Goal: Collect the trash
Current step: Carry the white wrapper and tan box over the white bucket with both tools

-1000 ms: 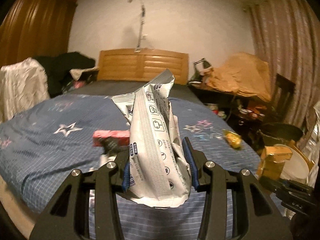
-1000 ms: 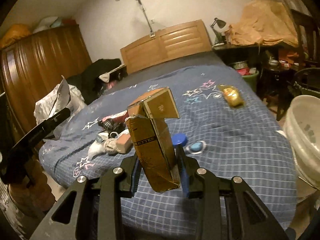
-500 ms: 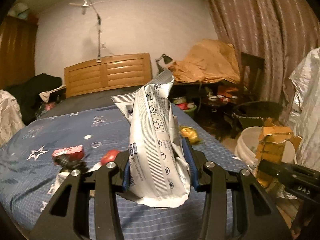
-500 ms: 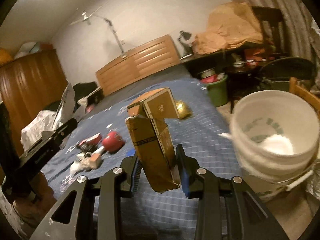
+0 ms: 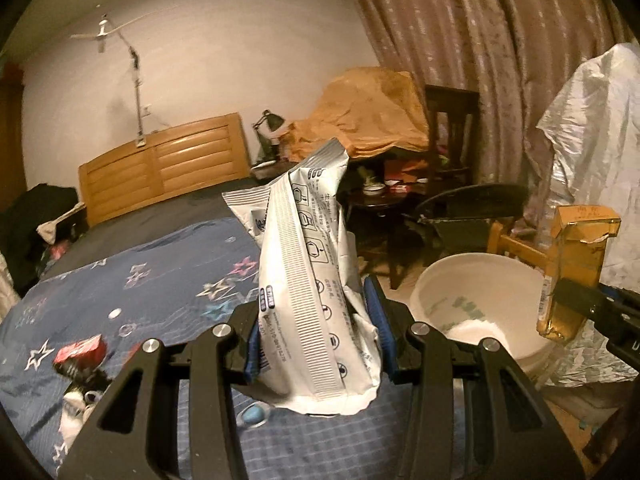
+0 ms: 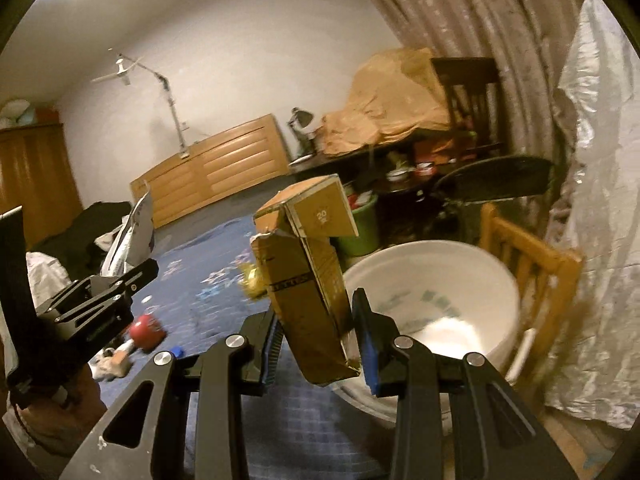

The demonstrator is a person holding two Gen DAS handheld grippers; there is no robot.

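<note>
Beside the star-patterned bed stands a white bucket; the left gripper clamps a silver wrapper, the right gripper a brown carton, both near the bucket.

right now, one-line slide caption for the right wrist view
Right gripper clamps a crushed brown carton beside the white bucket, litter left on the bed.

The crinkled silver-white foil wrapper carries black printed symbols and a ribbed stripe. The torn cardboard box is golden brown. The bed's quilt is blue-checked with pale stars. The round plastic bucket is white, the curtain mottled brown.
</note>
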